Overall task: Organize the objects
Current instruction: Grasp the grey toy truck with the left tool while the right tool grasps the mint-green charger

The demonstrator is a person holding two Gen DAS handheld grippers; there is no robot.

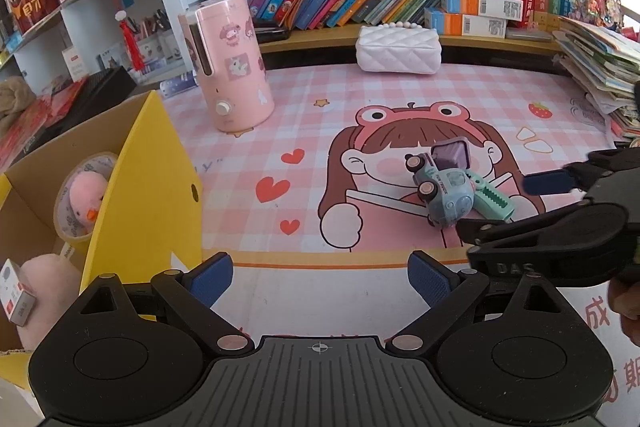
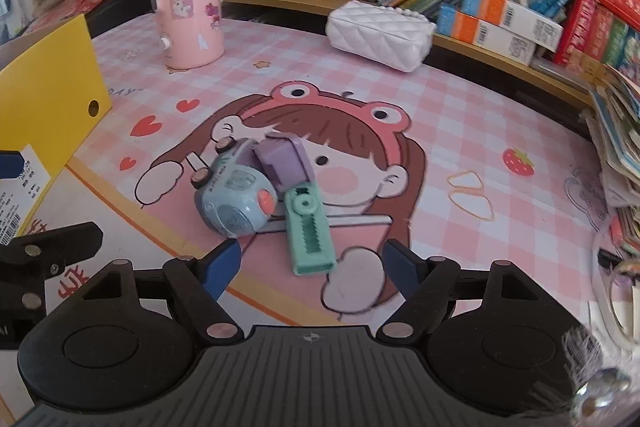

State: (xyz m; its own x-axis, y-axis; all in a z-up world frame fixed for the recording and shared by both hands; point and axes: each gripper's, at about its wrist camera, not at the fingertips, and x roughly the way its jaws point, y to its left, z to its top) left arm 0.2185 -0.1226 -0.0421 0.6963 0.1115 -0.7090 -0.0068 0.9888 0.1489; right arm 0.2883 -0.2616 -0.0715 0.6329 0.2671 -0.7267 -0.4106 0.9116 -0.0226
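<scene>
A blue toy car (image 2: 234, 195) lies on its side on the pink cartoon desk mat (image 2: 460, 99), touching a purple box-shaped toy (image 2: 286, 161) and a green crocodile clip (image 2: 310, 233). My right gripper (image 2: 312, 267) is open, its fingers just short of the green clip. The same pile shows in the left wrist view: car (image 1: 444, 195), purple toy (image 1: 452, 155), green clip (image 1: 492, 197), with the right gripper (image 1: 516, 203) beside it. My left gripper (image 1: 320, 279) is open and empty over the mat's front edge, next to a yellow cardboard box (image 1: 148, 187).
The yellow box holds a pink plush duck in a clear cup (image 1: 86, 199) and a small carton (image 1: 16, 293). A pink cylindrical humidifier (image 1: 232, 63) and a white quilted pouch (image 1: 398, 49) stand at the back. Book shelves run behind; a book stack (image 1: 604, 67) sits right.
</scene>
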